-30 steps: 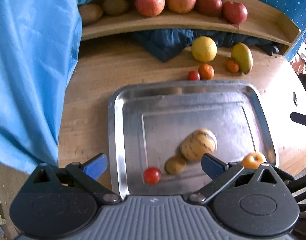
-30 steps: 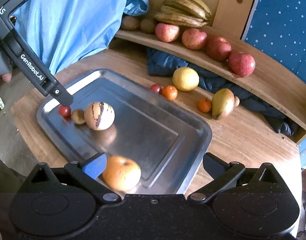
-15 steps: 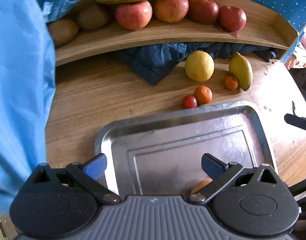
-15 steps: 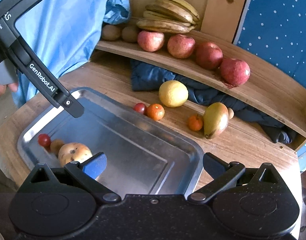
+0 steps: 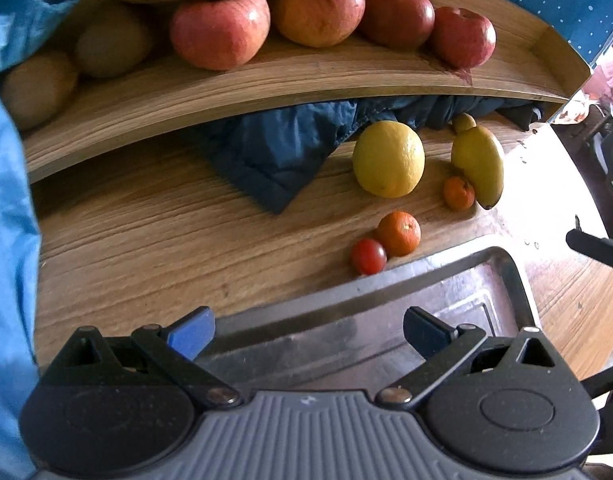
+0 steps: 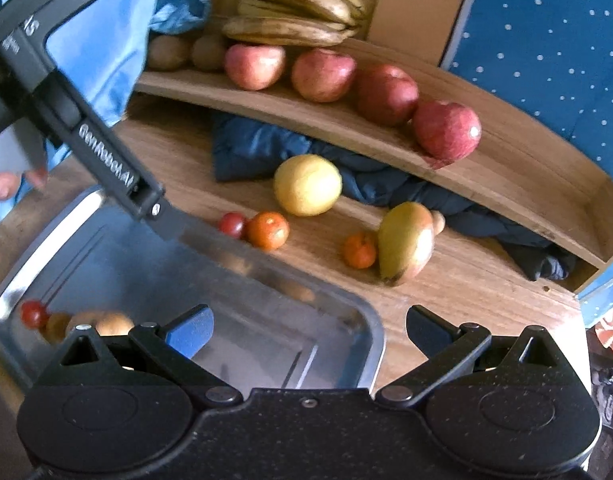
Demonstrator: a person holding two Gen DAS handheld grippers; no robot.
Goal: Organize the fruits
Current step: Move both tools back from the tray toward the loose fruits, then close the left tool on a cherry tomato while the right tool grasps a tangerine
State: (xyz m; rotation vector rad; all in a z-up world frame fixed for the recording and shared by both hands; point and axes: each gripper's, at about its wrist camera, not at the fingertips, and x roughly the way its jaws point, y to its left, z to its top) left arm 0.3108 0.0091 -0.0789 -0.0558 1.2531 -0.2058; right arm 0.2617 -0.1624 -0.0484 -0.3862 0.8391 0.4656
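A steel tray (image 6: 370, 336) lies on the round wooden table; its far rim (image 5: 446, 264) shows in the left wrist view. In the tray's near left corner sit a cherry tomato (image 6: 32, 312), a small brown fruit (image 6: 57, 326) and a pale striped fruit (image 6: 112, 324). Beyond the tray lie a cherry tomato (image 5: 368, 256), a small orange (image 5: 399, 233), a large lemon (image 5: 388, 159), a tiny orange (image 5: 459, 193) and a mango (image 5: 479, 165). My left gripper (image 5: 306, 330) is open and empty over the tray's far edge. My right gripper (image 6: 308, 330) is open and empty above the tray's right end.
A raised wooden shelf (image 6: 506, 168) at the back carries several apples (image 6: 446, 130), kiwis (image 6: 168, 52) and bananas (image 6: 294, 12). A dark blue cloth (image 5: 282, 160) lies under it. Light blue fabric (image 5: 6, 240) hangs at the left. The left gripper's arm (image 6: 66, 100) crosses the right wrist view.
Both grippers have moved forward toward the shelf. The tray has slid down in both views, and its fruits have dropped out of the left wrist view.
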